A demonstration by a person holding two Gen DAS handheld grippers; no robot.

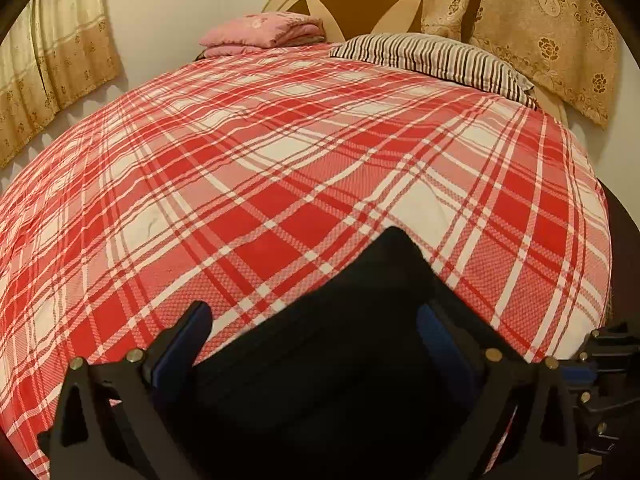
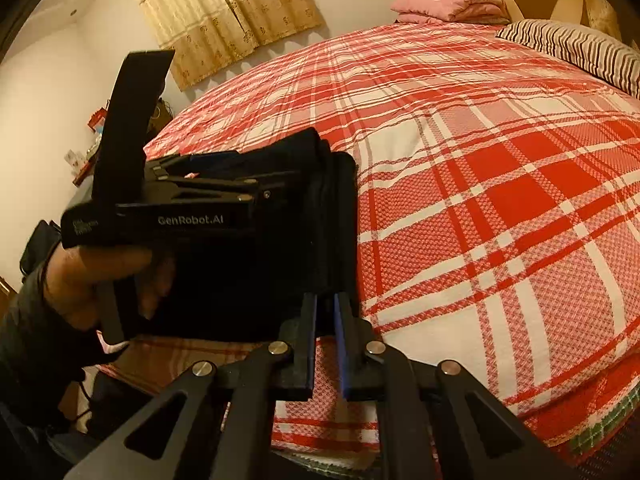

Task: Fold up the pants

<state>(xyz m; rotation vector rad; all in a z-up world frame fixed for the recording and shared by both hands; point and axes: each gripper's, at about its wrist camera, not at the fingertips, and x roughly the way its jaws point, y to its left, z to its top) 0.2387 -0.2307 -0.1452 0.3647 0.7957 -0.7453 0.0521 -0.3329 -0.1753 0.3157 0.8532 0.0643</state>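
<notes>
Two grippers: both at the near edge of the bed, one per view.
Pants point(image 1: 340, 344): dark, folded into a thick stack, lying at the lower centre of the left wrist view on the red plaid bedsheet point(image 1: 280, 168); in the right wrist view the same stack point(image 2: 280, 240) fills the centre left.
Left gripper point(image 1: 316, 332): fingers spread wide, one blue pad point(image 1: 196, 332) at lower left and the other at lower right, with the stack between them; whether the pads touch the cloth cannot be told.
Left gripper from the right wrist view point(image 2: 224, 168): black body marked GenRobot.AI, held by a hand point(image 2: 100, 280) at lower left, fingers reaching over the stack's upper end.
Right gripper point(image 2: 326, 320): fingers nearly closed, a narrow gap between the blue pads, tips at the stack's lower right corner; a grip on the fabric cannot be confirmed.
Background: striped pillow point(image 1: 432, 60) at upper right, folded pink blanket point(image 1: 260, 32) at upper centre, gold curtain point(image 2: 224, 12) at upper left.
</notes>
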